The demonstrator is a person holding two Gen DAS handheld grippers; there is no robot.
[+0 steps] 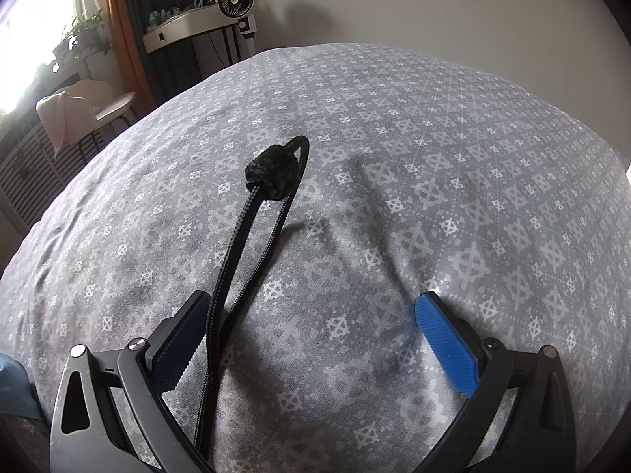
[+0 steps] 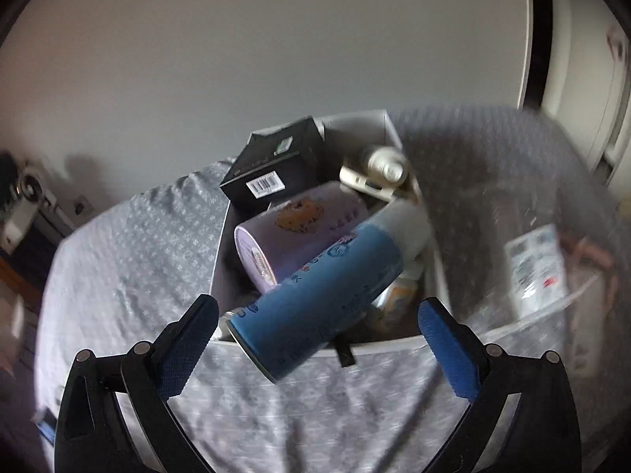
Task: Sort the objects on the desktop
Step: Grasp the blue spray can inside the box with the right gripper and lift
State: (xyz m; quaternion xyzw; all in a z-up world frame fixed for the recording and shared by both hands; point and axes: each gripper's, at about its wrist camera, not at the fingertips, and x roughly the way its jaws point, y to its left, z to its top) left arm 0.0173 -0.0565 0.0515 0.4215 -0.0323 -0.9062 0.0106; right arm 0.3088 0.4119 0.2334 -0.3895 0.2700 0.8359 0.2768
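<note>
In the left wrist view my left gripper is open above the grey patterned tablecloth. A black headband with a black bow lies beside the left finger, not held. In the right wrist view my right gripper is open. A blue can with a grey cap lies tilted on the front rim of a white box, between and beyond the fingers. The box also holds a lilac round tin, a black carton and small cream bottles.
A clear plastic bin with a labelled packet stands right of the white box. A chair, a plant, a shelf and a fan stand beyond the table's far left edge. The right wrist view is blurred.
</note>
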